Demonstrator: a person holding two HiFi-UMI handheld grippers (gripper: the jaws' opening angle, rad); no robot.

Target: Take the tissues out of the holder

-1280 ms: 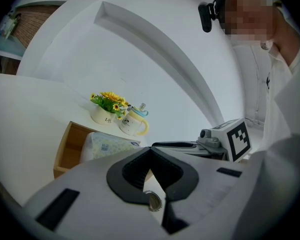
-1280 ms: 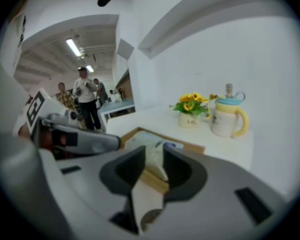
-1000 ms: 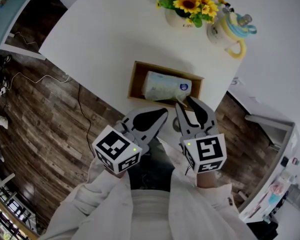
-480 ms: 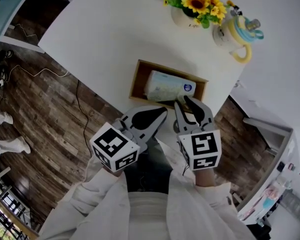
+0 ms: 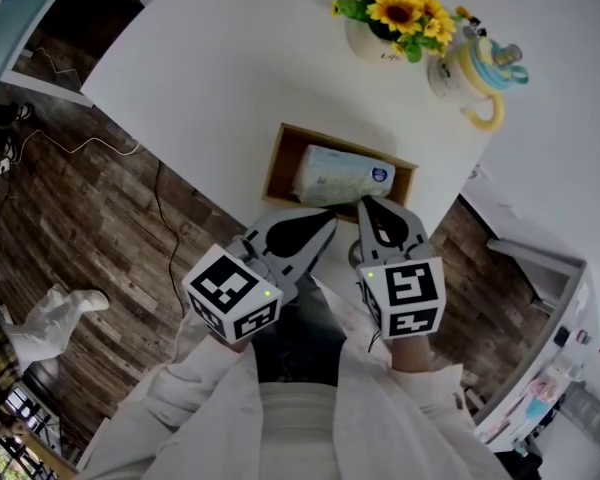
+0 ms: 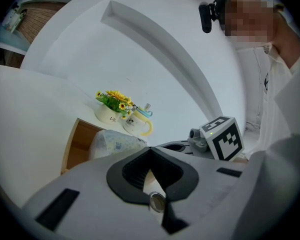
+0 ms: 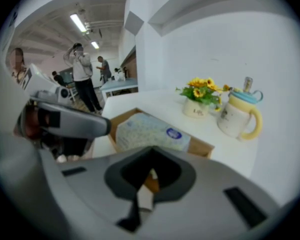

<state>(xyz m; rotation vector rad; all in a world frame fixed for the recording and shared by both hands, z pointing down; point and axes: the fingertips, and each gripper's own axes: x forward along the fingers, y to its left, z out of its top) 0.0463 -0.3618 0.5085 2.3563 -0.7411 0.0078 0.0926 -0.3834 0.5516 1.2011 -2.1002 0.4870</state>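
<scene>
A pale blue-patterned tissue pack (image 5: 342,175) lies in an open wooden holder (image 5: 280,158) near the front edge of the white table. My right gripper (image 5: 364,205) points down at the pack's near edge. Its jaws have just been closing and now stand shut, with nothing visible between them. In the right gripper view its tips (image 7: 152,150) meet just short of the pack (image 7: 150,131). My left gripper (image 5: 328,223) is shut and empty, level beside it, short of the holder. The left gripper view shows the pack (image 6: 115,143) past its own tips (image 6: 150,149).
A pot of sunflowers (image 5: 390,18) and a cream cup with a yellow handle (image 5: 470,68) stand behind the holder. The round table (image 5: 230,58) ends just before my grippers, with wooden floor (image 5: 100,228) and cables below. People (image 7: 82,76) stand far off.
The right gripper's jaws went from wide open to shut at the holder's near edge. Both hands stayed about where they were. A person's foot moved across the floor at the left.
</scene>
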